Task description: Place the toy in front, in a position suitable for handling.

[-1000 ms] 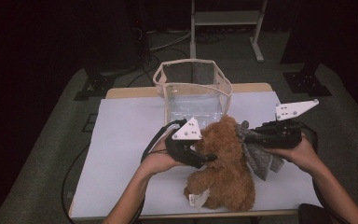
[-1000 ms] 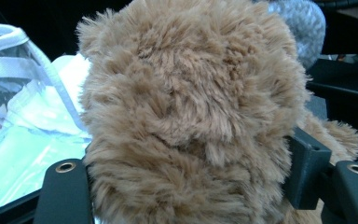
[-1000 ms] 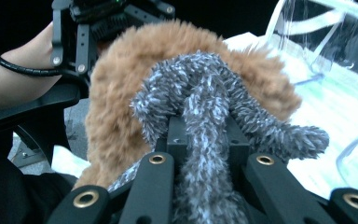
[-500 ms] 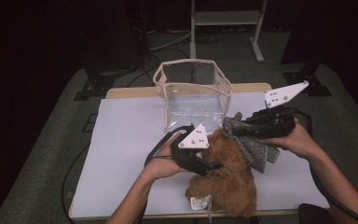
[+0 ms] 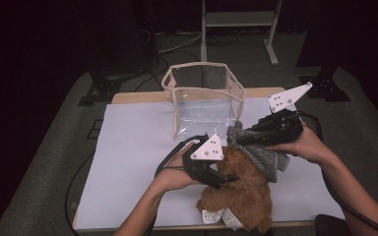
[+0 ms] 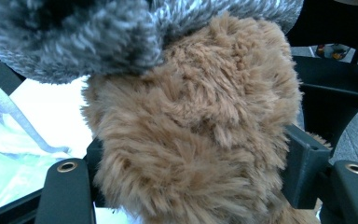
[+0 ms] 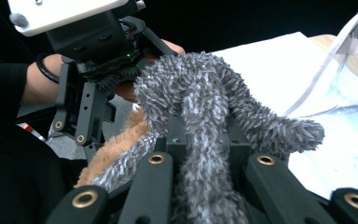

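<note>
Clear plastic bag (image 5: 205, 101) stands open on white table (image 5: 128, 162); metal stand (image 5: 238, 22) behind, prob. a rack.

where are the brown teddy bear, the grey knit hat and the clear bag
brown teddy bear (image 5: 243, 194), high view, on its furry body
grey knit hat (image 5: 268, 157), high view, on the knit by the bear's head
clear bag (image 5: 204, 110), high view, on its front wall

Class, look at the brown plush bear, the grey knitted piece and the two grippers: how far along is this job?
Done: left gripper clamps the brown bear. In hand: right gripper holds the grey knitted piece draped at the bear's top. Left: whether it goes on or comes off can't be told.
</note>
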`<state>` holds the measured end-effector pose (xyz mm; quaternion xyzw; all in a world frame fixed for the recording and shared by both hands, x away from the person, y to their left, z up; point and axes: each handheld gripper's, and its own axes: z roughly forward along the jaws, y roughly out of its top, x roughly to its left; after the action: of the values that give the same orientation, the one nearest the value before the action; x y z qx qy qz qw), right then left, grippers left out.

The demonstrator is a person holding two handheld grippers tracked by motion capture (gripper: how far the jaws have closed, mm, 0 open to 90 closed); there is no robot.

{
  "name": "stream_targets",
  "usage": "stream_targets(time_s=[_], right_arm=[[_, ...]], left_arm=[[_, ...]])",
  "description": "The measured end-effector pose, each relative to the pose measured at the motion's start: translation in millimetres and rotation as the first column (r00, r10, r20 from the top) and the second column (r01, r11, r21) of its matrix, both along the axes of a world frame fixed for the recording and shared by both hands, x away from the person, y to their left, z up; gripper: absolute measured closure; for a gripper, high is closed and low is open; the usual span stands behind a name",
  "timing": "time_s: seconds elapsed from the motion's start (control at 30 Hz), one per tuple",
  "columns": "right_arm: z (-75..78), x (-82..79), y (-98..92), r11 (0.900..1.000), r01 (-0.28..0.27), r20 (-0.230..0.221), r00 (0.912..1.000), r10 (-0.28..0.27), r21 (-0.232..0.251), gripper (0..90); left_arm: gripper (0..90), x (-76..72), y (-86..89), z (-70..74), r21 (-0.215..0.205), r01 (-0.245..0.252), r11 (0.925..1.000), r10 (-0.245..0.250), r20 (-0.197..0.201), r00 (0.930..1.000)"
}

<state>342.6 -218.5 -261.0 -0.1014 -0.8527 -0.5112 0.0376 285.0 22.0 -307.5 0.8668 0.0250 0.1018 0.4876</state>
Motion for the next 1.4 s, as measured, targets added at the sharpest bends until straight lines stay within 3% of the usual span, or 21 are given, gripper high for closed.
stream_targets(time_s=[0.23, 0.6, 0.8, 0.93, 1.1, 1.27, 1.4], right_arm=[[-1.1, 1.9, 6.5, 1.000, 0.004, 0.013, 0.9999, -0.004, -0.013, 76.9], [-4.3, 2.2, -25.3, 0.998, 0.069, -0.004, 0.9976, -0.069, -0.010, 76.8], [-2.2, 3.0, -9.1, 0.999, 0.047, 0.015, 0.9988, -0.047, -0.016, 76.8], [-0.5, 4.2, -2.8, 0.998, 0.049, 0.032, 0.9983, -0.048, -0.031, 76.8], [-1.3, 0.0, -15.1, 0.997, 0.075, 0.029, 0.9968, -0.075, -0.017, 76.7], [-8.6, -7.0, -26.6, 0.996, 0.088, 0.023, 0.9959, -0.088, -0.001, 76.7], [-20.2, -10.0, -25.4, 0.997, 0.081, 0.006, 0.9967, -0.081, 0.005, 76.6]], left_arm=[[30.5, 2.9, 3.2, -0.3, 0.008, -0.018, 0.9998, 0.018, -0.012, 0.9998], [30.7, 3.2, 3.2, 1.4, 0.015, -0.010, 0.9998, 0.010, -0.011, 0.9999], [30.7, 0.9, 1.5, 3.7, 0.033, 0.000, 0.9994, 0.000, 0.002, 1.0000], [30.9, 2.9, 7.6, 3.7, 0.031, -0.015, 0.9994, 0.015, -0.002, 0.9999], [30.8, 5.3, 14.1, 3.0, 0.024, -0.032, 0.9992, 0.032, -0.011, 0.9994], [30.7, 10.5, 24.8, 0.5, 0.021, -0.067, 0.9976, 0.067, -0.025, 0.9974], [30.6, 15.0, 37.9, -2.3, 0.026, -0.104, 0.9942, 0.105, -0.041, 0.9936]])
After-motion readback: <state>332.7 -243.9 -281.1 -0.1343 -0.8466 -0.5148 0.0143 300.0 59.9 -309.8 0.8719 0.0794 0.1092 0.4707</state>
